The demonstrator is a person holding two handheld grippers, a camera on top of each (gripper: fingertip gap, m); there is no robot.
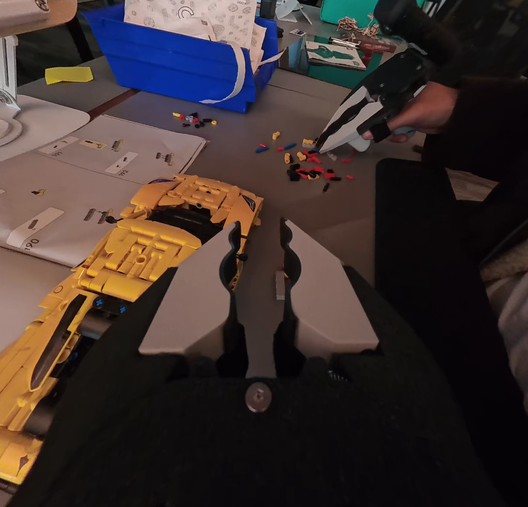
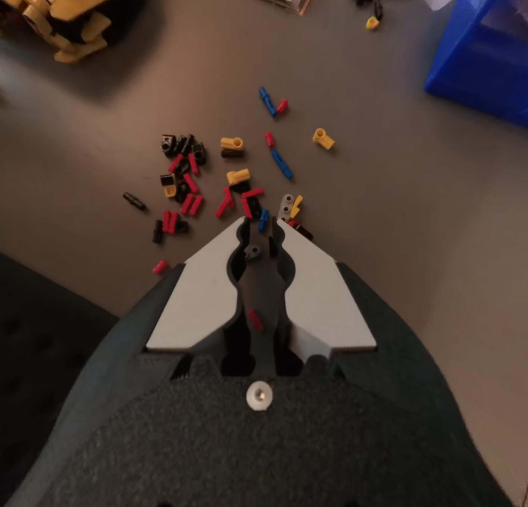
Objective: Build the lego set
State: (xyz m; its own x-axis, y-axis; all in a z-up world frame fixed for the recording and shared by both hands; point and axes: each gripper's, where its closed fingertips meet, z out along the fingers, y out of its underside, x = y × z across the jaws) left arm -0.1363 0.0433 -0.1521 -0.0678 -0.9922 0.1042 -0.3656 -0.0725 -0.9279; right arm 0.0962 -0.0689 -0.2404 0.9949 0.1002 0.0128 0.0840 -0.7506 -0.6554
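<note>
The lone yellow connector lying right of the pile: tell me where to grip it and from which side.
Grip the yellow connector across its short body, coming straight down from above with the right gripper. It lies flat on the table, clear of the other pieces, so both long sides are free for the fingers. Its round open end probably offers a poorer hold.

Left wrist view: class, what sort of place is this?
Probably a hobby or workshop table: a yellow lego car on an open instruction booklet, loose pieces, and a blue parts bin.
</note>
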